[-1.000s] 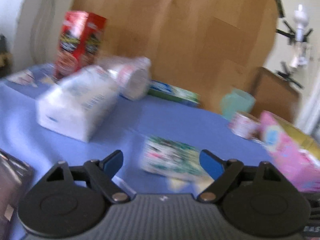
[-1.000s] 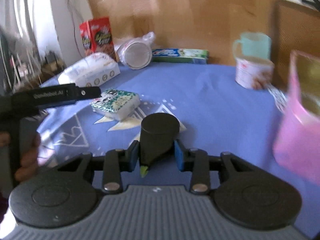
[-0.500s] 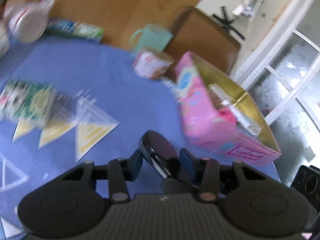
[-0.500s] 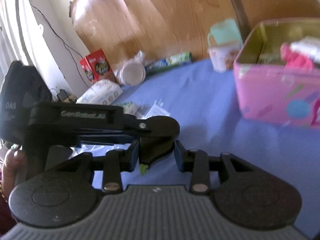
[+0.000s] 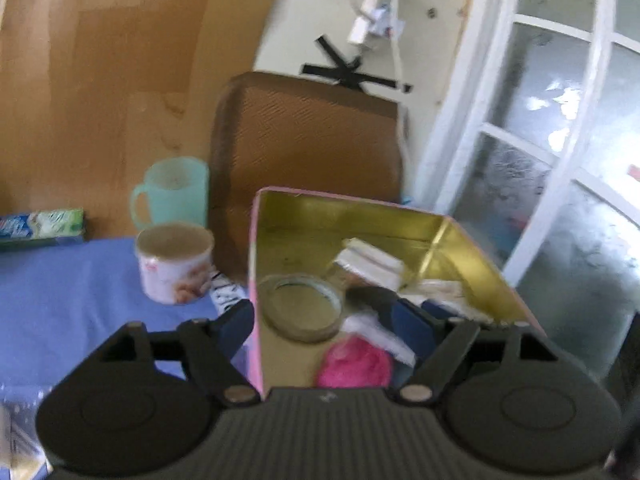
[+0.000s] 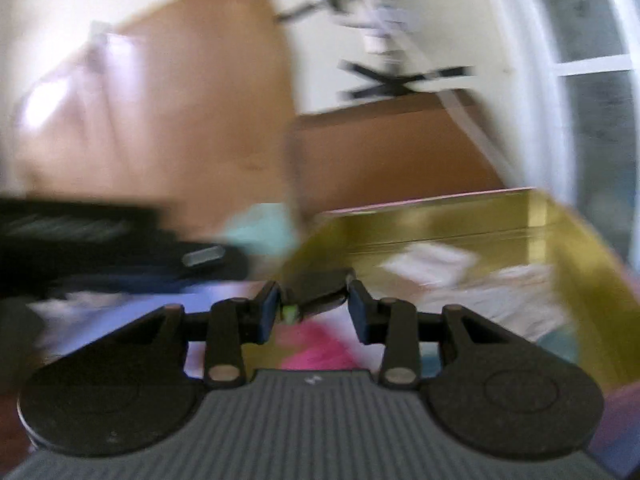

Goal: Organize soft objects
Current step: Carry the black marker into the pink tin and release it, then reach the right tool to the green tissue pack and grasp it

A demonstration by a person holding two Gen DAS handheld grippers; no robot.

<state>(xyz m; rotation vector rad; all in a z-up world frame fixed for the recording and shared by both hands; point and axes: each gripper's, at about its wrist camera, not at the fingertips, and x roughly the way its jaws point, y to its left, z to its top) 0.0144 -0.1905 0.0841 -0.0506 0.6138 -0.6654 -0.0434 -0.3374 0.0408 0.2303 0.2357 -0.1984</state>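
A pink box (image 5: 254,280) with a gold inside holds a pink fluffy thing (image 5: 354,362), a clear round ring (image 5: 300,306), white packets (image 5: 372,262) and a dark piece (image 5: 372,296). My left gripper (image 5: 324,320) hangs over the box's near-left corner. Its jaws are opening, one on each side of the pink wall, with nothing gripped. In the blurred right wrist view my right gripper (image 6: 314,312) is above the same box (image 6: 440,220). Its jaws are opening too, and a black container (image 6: 316,286) with a green spot lies tilted and loose between the tips.
On the blue tablecloth (image 5: 60,292) left of the box stand a printed cup (image 5: 176,264), a teal mug (image 5: 172,192) and a toothpaste carton (image 5: 40,224). A brown chair back (image 5: 308,152) rises behind the box. A white-framed glass door (image 5: 560,160) is at the right.
Both grippers swung right from the table's middle to over the pink box. The left shut on a black round piece half a second ago and has let go. The right's black container has tilted.
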